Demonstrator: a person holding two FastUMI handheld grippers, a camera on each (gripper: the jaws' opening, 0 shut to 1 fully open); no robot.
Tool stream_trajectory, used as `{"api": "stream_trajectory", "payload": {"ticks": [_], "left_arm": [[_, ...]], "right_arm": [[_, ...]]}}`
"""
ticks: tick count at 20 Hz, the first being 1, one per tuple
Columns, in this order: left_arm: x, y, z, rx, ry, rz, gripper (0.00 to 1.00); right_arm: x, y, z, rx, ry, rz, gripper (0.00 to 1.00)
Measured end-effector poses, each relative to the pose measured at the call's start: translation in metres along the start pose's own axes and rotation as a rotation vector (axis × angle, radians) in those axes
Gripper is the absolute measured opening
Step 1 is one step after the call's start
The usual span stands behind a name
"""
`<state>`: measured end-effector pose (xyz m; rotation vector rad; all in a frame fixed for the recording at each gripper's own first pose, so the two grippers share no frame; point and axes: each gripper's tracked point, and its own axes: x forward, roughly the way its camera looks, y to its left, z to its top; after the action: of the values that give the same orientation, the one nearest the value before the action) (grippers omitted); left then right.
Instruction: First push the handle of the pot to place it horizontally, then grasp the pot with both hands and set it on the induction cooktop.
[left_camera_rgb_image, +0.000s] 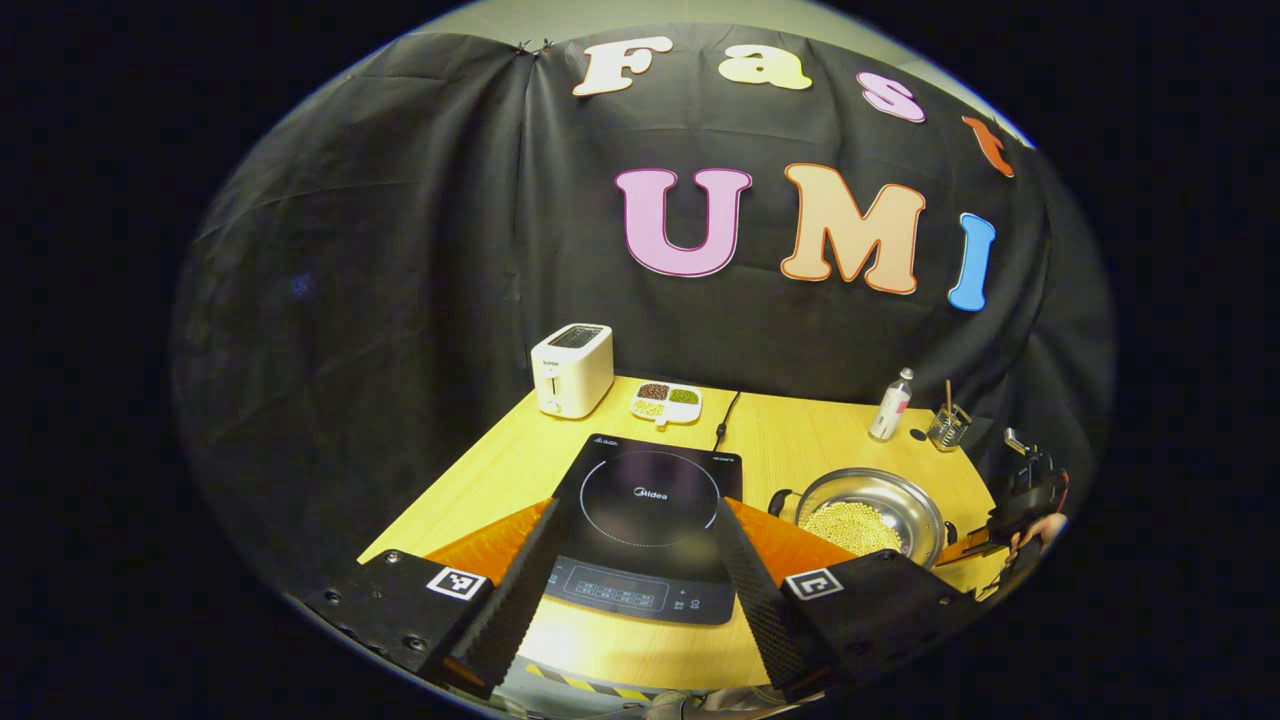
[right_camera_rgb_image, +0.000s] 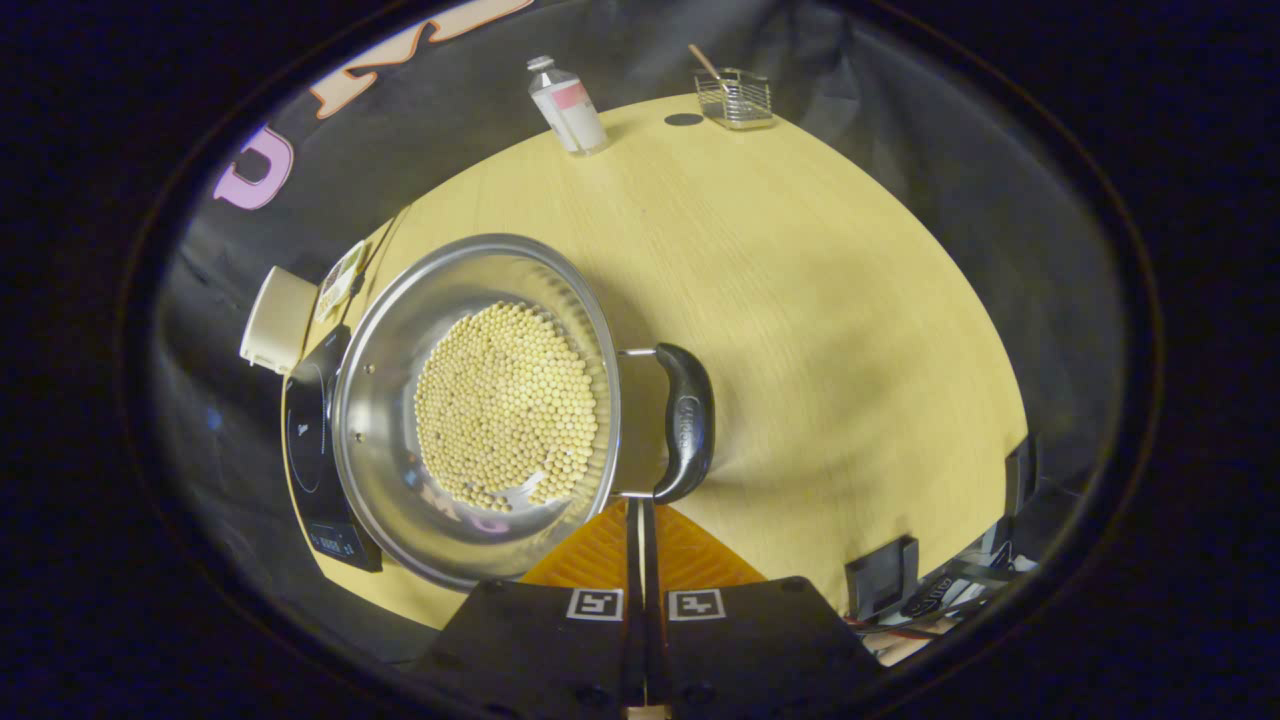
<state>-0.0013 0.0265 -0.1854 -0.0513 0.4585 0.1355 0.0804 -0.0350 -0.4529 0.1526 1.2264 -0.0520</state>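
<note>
While the pot (right_camera_rgb_image: 470, 410) sits off the induction cooktop (left_camera_rgb_image: 645, 520), nothing is lifted yet.
My right gripper (right_camera_rgb_image: 641, 535) has its jaws pressed together, pointing at the pot's handle (right_camera_rgb_image: 685, 422) just above them at lower centre; pushing looks under way. My left gripper (left_camera_rgb_image: 640, 575) gapes wide, framing the cooktop, pot at right.

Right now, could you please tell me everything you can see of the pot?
The pot is a shiny steel vessel with no lid, its floor covered by small pale round beans. A black loop handle on metal wires sticks out sideways toward the right claw, whose shut fingers sit just below it. A second dark handle shows opposite. It stands upright on the wooden table, beside the induction cooktop.
</note>
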Motion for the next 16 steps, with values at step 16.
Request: {"api": "stream_trajectory", "payload": {"ticks": [16], "left_arm": [[0.033, -0.074, 0.0, 0.02, 0.07, -0.002, 0.93]], "right_arm": [[-0.002, 0.002, 0.04, 0.001, 0.066, 0.134, 0.04]]}}
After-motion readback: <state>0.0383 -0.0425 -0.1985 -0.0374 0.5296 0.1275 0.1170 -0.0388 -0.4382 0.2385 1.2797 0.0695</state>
